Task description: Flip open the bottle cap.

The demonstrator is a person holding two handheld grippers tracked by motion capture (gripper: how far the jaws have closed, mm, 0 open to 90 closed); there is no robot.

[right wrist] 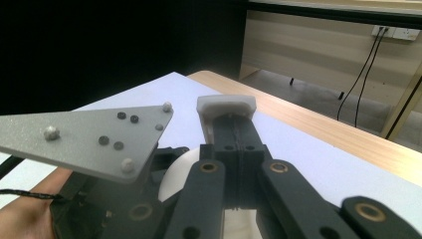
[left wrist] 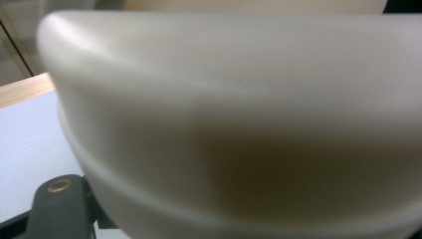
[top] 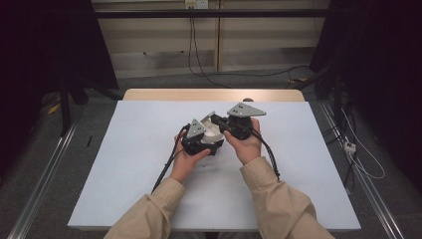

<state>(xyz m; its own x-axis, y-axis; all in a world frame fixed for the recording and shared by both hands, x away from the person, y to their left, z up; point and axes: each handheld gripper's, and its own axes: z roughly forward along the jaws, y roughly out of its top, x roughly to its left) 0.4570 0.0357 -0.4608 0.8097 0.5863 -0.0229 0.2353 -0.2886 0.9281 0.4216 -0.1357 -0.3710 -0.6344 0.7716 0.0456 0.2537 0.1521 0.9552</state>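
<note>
Here, two grippers are held close together over the middle of the table (top: pixel 124 164). In the high view, a single white object (top: pixel 215 131) is seen between the left gripper (top: pixel 201 139) and the right gripper (top: pixel 234 124), partly hidden under their grey plates. In the left gripper view, the same white object (left wrist: pixel 239 124) is presented as a smooth, blurred curved wall directly ahead of the camera, and one dark jaw link is visible at the lower left; what the jaws clamp cannot be told, though they are brought together. In the right gripper view, the right gripper (right wrist: pixel 226 107) is shown with its jaws pressed together, a small white pad at the tips; the white object (right wrist: pixel 174 177) lies below and behind them, beside the left gripper's grey plate (right wrist: pixel 94 137). Bare sheet is left on every side of both grippers, and the table edges are well apart from them. Counted: two grippers, two grey plates, one white object.
</note>
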